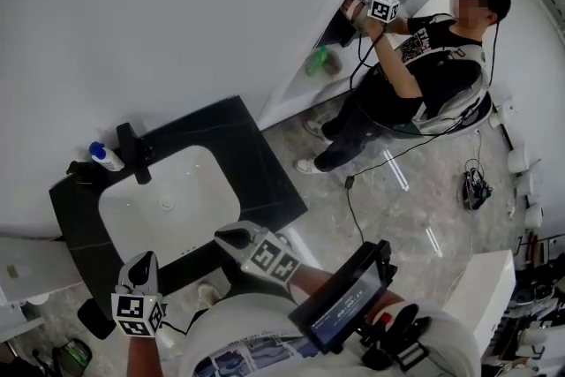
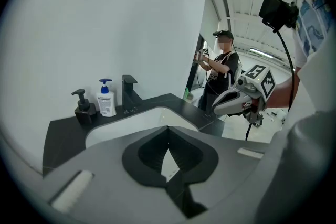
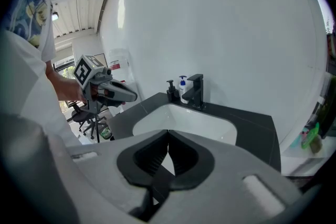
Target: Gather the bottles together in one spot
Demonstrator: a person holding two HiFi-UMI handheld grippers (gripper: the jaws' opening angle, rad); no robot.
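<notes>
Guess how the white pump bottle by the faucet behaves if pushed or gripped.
Tall and narrow with a pump head, the white pump bottle probably tips if pushed up high. Its smooth wall may be slippery and give slightly. The black dispenser stands close beside it, so a sideways shove likely knocks that too.

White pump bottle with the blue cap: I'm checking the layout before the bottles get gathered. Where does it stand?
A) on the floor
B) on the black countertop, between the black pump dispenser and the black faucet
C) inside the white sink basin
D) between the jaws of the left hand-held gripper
B: the white pump bottle with the blue cap stands upright on the black countertop, between the black pump dispenser and the black faucet.
</notes>
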